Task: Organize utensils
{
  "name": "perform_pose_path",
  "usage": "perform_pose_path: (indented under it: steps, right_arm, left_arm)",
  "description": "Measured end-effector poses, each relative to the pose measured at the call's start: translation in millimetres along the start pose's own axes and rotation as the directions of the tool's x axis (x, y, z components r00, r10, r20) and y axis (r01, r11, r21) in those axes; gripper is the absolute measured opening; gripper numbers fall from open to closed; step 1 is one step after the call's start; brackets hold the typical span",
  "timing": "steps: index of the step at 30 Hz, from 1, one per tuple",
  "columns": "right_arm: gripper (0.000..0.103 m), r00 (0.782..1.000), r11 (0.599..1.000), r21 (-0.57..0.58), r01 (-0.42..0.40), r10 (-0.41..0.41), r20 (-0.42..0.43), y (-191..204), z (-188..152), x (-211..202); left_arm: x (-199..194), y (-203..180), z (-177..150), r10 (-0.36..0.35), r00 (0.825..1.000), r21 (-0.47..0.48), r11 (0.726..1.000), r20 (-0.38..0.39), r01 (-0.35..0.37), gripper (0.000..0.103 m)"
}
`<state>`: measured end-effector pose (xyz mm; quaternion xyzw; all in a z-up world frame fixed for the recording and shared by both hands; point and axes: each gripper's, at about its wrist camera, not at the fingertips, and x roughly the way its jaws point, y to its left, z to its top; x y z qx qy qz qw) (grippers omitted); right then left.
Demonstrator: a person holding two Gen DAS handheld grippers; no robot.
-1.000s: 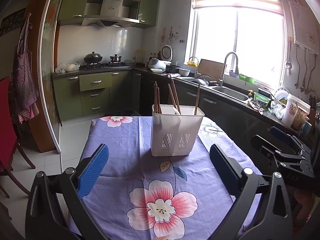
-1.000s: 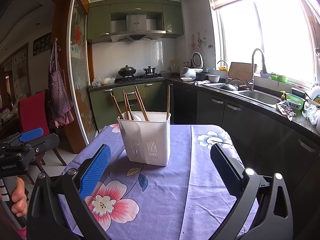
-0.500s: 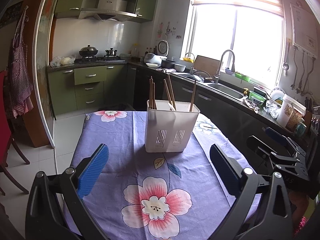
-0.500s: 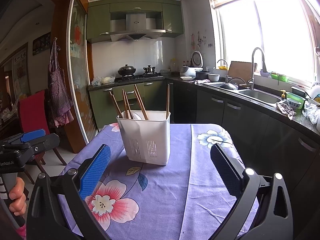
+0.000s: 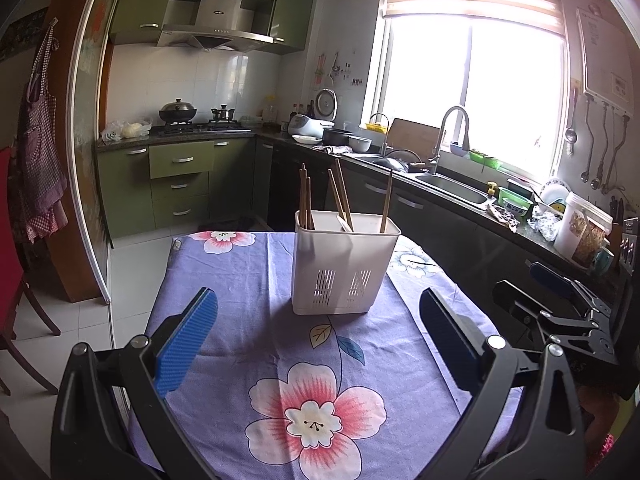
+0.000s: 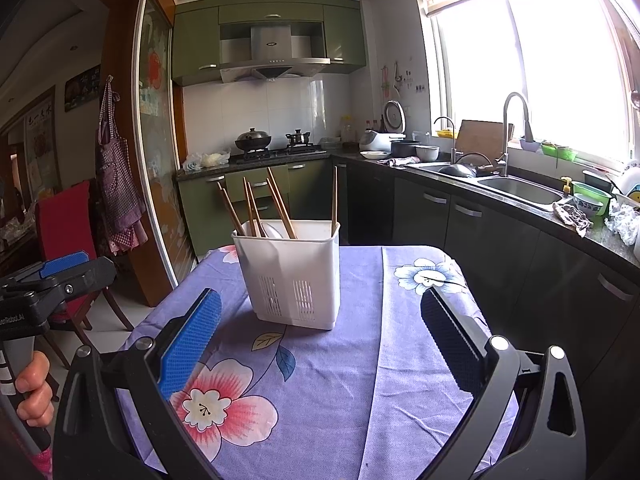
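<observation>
Several wooden chopsticks [image 5: 344,200] stand in white utensil caddy [image 5: 340,268], mid-table on floral cloth [image 5: 256,280]. Left gripper [image 5: 318,336], right gripper [image 6: 320,336]: both spread, empty, near side. Stage: either sorting pending or finished.

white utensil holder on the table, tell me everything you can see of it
The white utensil holder is a tall rectangular tub, plastic by its look, with two patches of vertical drain slots low on its front wall. It stands upright on the purple floral tablecloth, ahead of both open tools and untouched by them. Several brown chopsticks lean inside it, one standing alone in a corner, with something white beside them.
</observation>
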<state>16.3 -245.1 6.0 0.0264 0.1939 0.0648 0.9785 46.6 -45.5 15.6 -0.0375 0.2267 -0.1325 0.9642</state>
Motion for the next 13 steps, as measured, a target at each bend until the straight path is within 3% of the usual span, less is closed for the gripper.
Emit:
perform_pose_path:
  steps: [13]
  right_arm:
    - [0.098,1.000,1.000,0.004,0.001,-0.001,-0.002,-1,0,2]
  left_arm:
    - [11,8,-3,0.035,0.998,-0.022,0.999,-0.045,-0.036,0.096]
